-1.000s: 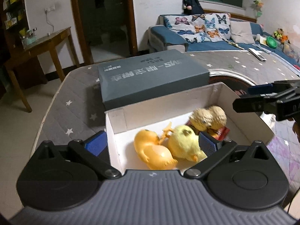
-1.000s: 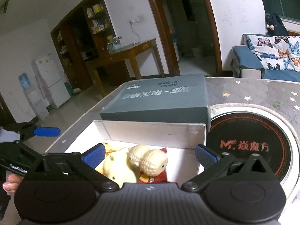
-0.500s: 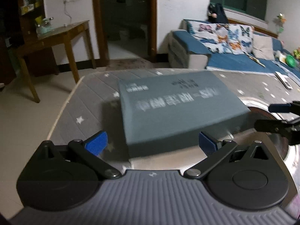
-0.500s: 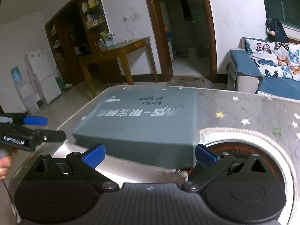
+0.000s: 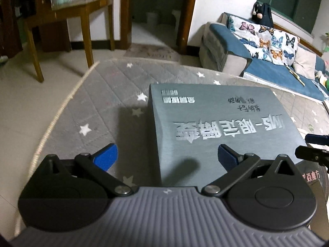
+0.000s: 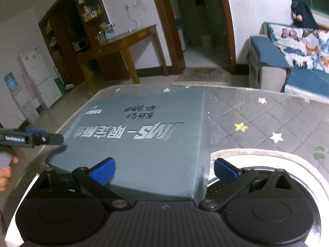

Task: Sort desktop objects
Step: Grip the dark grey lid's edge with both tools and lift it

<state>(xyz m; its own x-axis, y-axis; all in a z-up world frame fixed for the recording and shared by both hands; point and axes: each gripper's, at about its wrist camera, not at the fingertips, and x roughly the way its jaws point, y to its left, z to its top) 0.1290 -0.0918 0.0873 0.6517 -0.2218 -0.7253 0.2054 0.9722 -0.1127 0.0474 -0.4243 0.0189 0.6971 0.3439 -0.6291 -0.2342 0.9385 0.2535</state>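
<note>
Grey box lid [image 5: 216,127] lies flat on the quilted, star-printed surface [image 5: 98,103], printed face up, its long axis running left-right across both views. It sits directly ahead of and below both grippers. What is under it cannot be seen from here, nor any loose objects on the surface, so whether the sorting is over or other items remain out of view cannot be judged. Left gripper [image 5: 167,159] hangs over the lid's near left corner: left finger above bare quilt, right finger above the lid top. Fingers spread wide, nothing between them, no contact that shows. Right gripper [image 6: 164,171] hangs over the lid's near right corner: left finger above the lid top, right finger beyond its right edge, above a round plate with a white rim [image 6: 257,154] just beside the lid. Also spread wide and empty. Each gripper's tip shows at the edge of the other's view, so the two flank the lid, about equally near. Any lift or push of the lid would turn on those short end edges, one per gripper. A wooden table [image 6: 131,39] and a sofa [image 5: 257,47] stand beyond.
</note>
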